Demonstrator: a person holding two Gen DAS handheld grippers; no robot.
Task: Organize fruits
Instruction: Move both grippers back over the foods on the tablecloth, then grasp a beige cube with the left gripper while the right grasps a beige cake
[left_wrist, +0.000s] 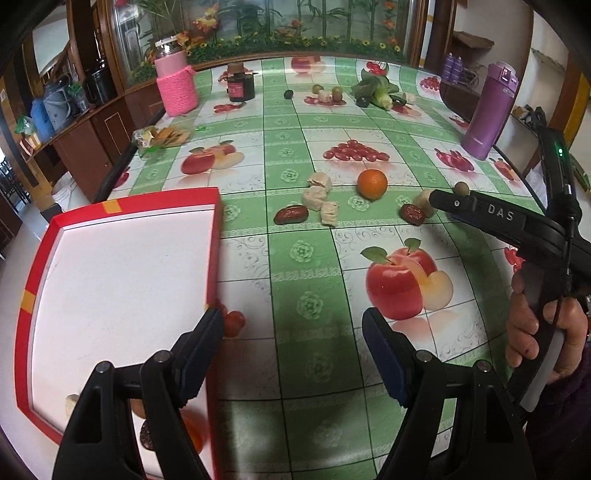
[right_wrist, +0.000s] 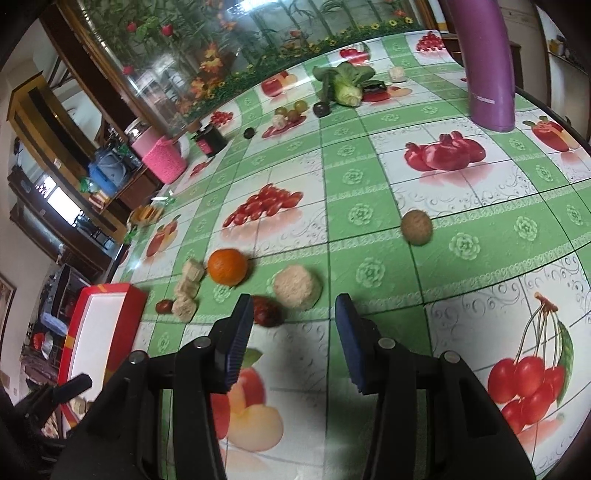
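A red box with a white inside (left_wrist: 122, 295) sits at the table's left; it also shows in the right wrist view (right_wrist: 99, 332). An orange (left_wrist: 192, 428), a dark date and a pale piece lie in its near end, partly hidden by my left gripper (left_wrist: 293, 354), which is open and empty over the box's right wall. On the table lie an orange (left_wrist: 372, 183) (right_wrist: 227, 266), red dates (left_wrist: 291, 214) (right_wrist: 266, 311), pale cut pieces (left_wrist: 317, 195) (right_wrist: 297, 287) and a brown kiwi (right_wrist: 416, 227). My right gripper (right_wrist: 293, 339) is open, low, just before the date and pale piece.
A purple bottle (left_wrist: 487, 110) (right_wrist: 487, 66) stands at the right edge. A pink-sleeved jar (left_wrist: 175, 81), a dark jar (left_wrist: 240, 83), bok choy (left_wrist: 376, 90) and small fruits (left_wrist: 325, 94) sit at the far side. Snacks (left_wrist: 162, 136) lie at the left edge.
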